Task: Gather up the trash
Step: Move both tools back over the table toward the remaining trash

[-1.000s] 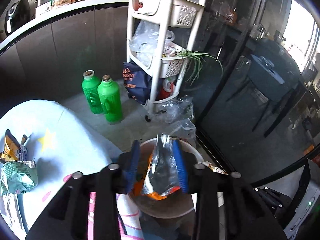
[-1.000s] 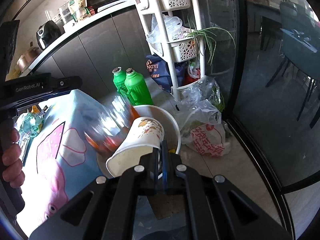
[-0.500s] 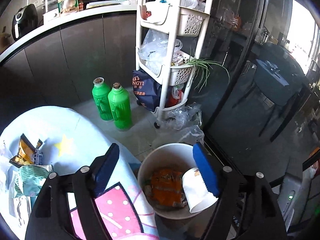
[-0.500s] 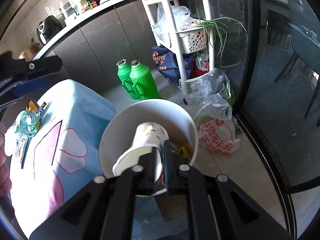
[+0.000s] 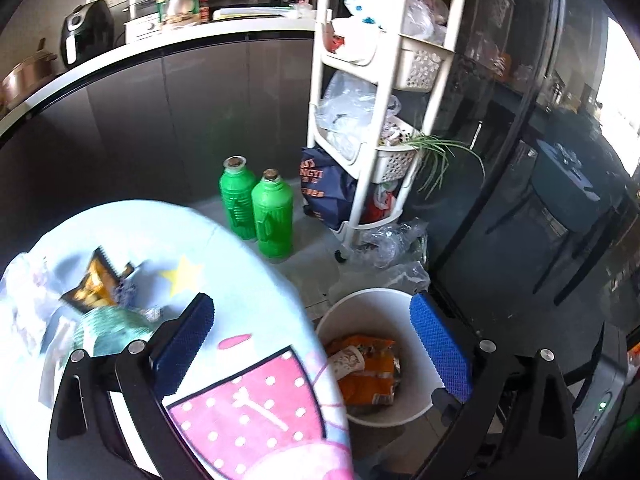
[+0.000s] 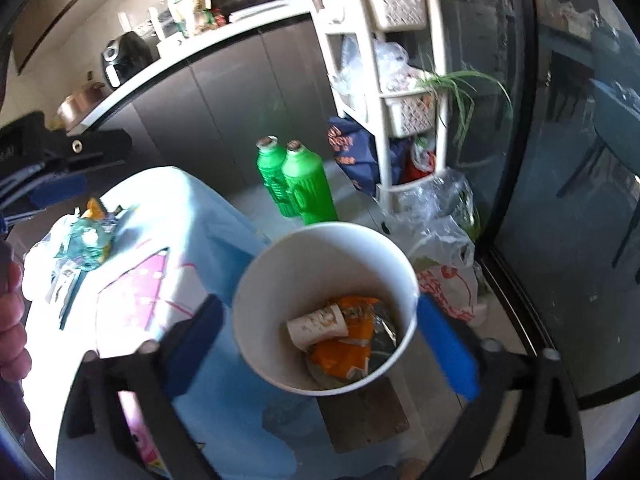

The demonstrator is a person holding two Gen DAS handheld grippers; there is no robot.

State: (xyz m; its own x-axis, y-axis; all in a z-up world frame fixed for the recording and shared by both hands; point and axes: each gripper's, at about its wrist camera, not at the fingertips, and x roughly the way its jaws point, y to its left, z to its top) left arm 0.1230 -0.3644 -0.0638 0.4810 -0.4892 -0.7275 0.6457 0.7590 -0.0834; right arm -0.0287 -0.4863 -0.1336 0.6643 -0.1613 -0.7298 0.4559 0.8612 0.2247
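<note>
A white bin (image 5: 376, 312) (image 6: 320, 256) stands on the floor beside the table. A paper cup (image 5: 347, 361) (image 6: 316, 326) and an orange snack bag (image 5: 370, 376) (image 6: 340, 354) lie inside it. My left gripper (image 5: 312, 344) is open and empty over the table edge. My right gripper (image 6: 320, 344) is open and empty above the bin. More wrappers lie on the tablecloth: a yellow one (image 5: 94, 286) (image 6: 94, 206) and a teal one (image 5: 114, 330) (image 6: 84, 242).
The table (image 5: 248, 292) has a pale blue and pink cloth. Two green bottles (image 5: 274, 220) (image 6: 308, 188) stand on the floor by a white rack cart (image 5: 376, 92) (image 6: 408, 80). Plastic bags (image 6: 444, 248) lie by the glass door. A hand (image 6: 12, 320) shows at left.
My right gripper has opened and dropped the paper cup into the bin. My left gripper, which let go of the orange bag earlier, has swung left toward the table.
</note>
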